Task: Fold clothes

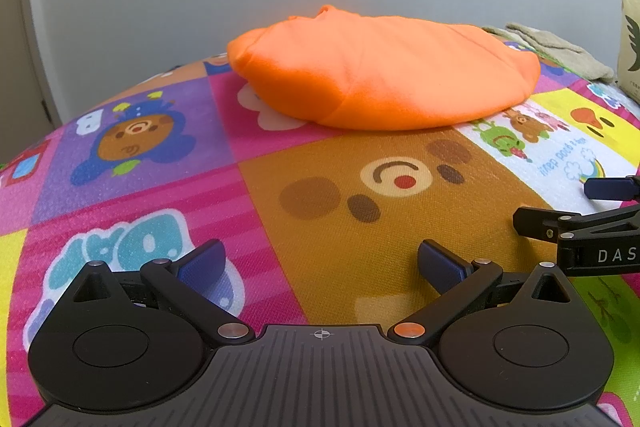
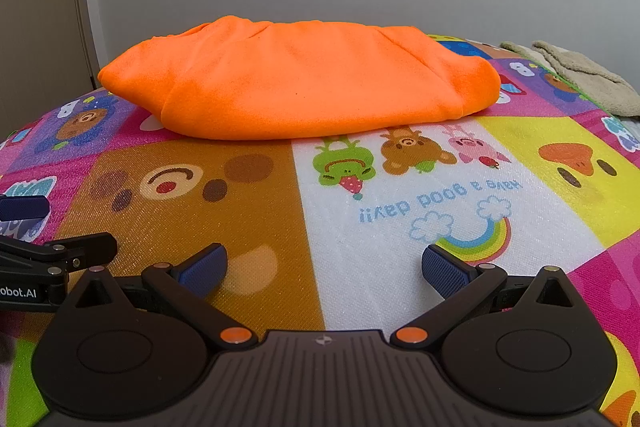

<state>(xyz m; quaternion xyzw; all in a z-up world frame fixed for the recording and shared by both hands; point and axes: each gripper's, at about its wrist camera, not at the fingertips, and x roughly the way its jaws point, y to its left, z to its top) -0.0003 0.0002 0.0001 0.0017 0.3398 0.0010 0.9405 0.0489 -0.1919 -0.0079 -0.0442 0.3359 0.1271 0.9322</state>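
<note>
Orange garment (image 1: 380,75), folded into a compact bundle, lies on the cartoon-print mat (image 1: 152,163) well beyond both grippers. Left gripper (image 1: 320,267) and right gripper (image 2: 324,269) hang side by side, jaws spread wide, holding nothing.

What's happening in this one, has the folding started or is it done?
Neither gripper is handling anything. The left gripper and right gripper both hang open over the cartoon play mat, short of the orange garment. That garment lies in a compact folded bundle on the mat. A beige cloth sits untouched further back to the right.
</note>
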